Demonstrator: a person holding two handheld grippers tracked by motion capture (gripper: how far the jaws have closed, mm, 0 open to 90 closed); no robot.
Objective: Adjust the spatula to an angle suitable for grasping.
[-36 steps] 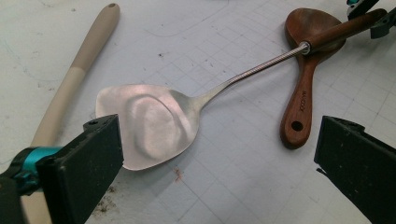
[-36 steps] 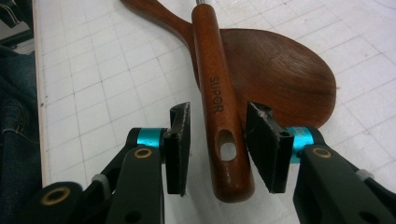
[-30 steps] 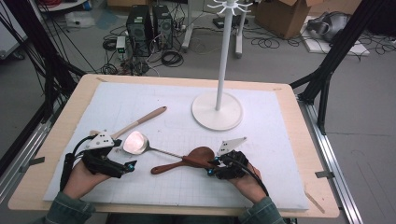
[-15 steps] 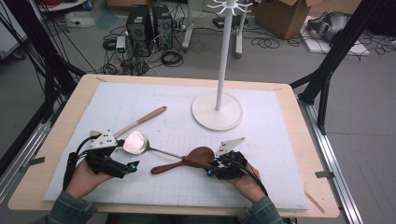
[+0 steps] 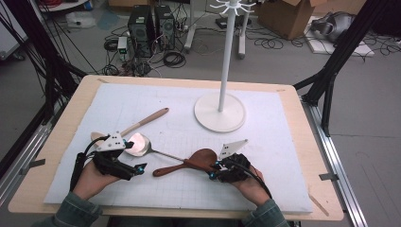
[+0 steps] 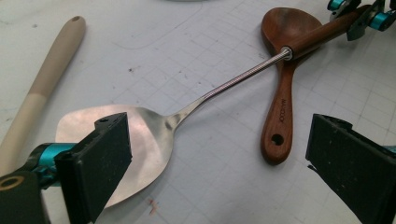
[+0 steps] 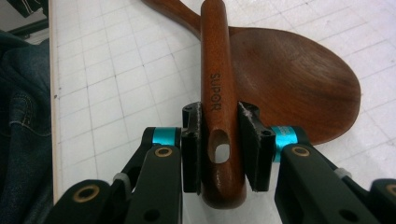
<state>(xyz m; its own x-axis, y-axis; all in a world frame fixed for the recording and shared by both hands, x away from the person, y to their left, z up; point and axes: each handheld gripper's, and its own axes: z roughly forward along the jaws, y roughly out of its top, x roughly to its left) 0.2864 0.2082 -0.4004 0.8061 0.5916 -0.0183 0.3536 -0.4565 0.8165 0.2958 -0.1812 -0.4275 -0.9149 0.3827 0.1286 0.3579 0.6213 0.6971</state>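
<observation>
Wooden spatula handle [image 7: 218, 100] pinched in right claw [image 7: 219, 149] — above dark spoon [image 7: 299, 84]; left claw [image 6: 219, 163] spread beside spatula blade [image 6: 140, 149].

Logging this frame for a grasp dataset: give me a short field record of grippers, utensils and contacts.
right gripper: shut on spatula handle
left gripper: open, over the steel blade, holding nothing
spatula: steel blade, wooden handle crossing the wooden spoon
pale spatula: lies apart, beside the left gripper
stand: upright on the mat
</observation>
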